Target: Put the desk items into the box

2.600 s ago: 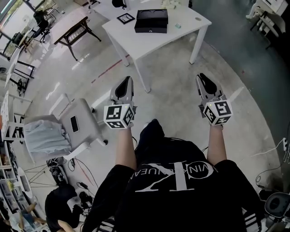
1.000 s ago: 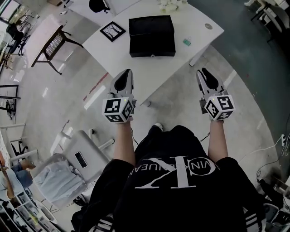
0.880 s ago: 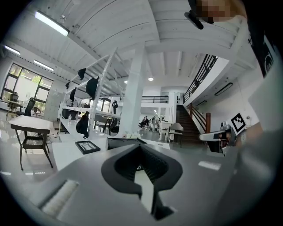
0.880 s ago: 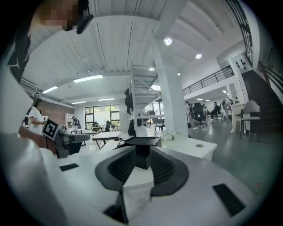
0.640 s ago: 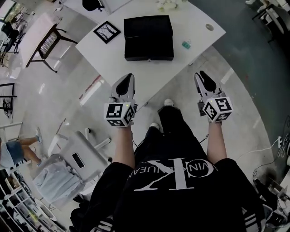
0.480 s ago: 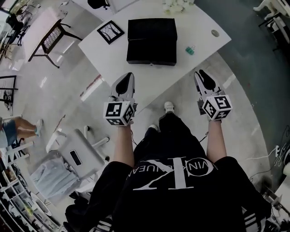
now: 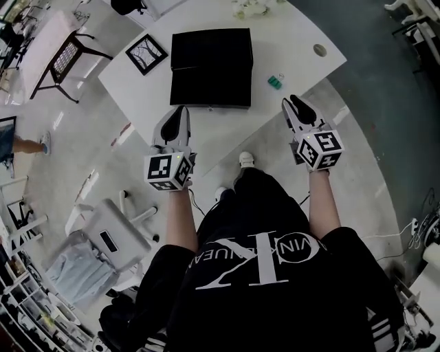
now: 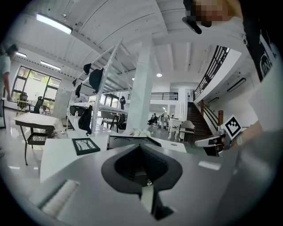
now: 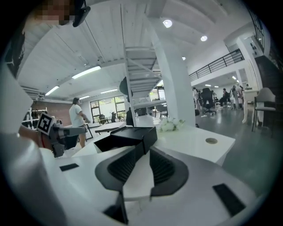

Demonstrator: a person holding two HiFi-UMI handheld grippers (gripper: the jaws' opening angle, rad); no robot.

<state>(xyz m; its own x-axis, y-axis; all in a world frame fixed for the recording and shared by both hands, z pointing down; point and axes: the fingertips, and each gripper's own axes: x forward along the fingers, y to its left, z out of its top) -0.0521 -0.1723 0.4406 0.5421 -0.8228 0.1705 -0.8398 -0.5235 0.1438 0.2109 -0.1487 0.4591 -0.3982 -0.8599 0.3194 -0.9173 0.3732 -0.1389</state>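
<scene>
The person stands at the near edge of the white desk (image 7: 295,38) with both grippers held out in front, and nothing has been picked up yet. The left gripper (image 7: 180,111) hangs over the desk edge, just beside the near left corner of the black box (image 7: 210,65). Its own view shows the ribbed black fingers (image 8: 128,164) drawn together and empty. The right gripper (image 7: 294,103) is near the small green item (image 7: 275,81). Its fingers (image 9: 164,167) stand a little apart, with nothing between them.

The box sits in the middle of the desk. It is rectangular and matt black with hard, square edges, and it appears open with its lid folded back. A flat, black-framed picture (image 7: 146,53) lies to its left, apart from it. A loose bunch of white flowers (image 7: 249,7) lies at the far edge.

The step in hand looks like the reach for the first item, and the green item is the likely start for the right gripper. It is tiny and lies flat, so the fingers should come down straddling it squarely and close low, at the desk surface. Its material is too small to tell.

The picture's thin, stiff frame probably needs a grip across 1 edge. The flowers look soft and irregular, so a light grip on the stems would likely suit them better than squeezing the blooms.
</scene>
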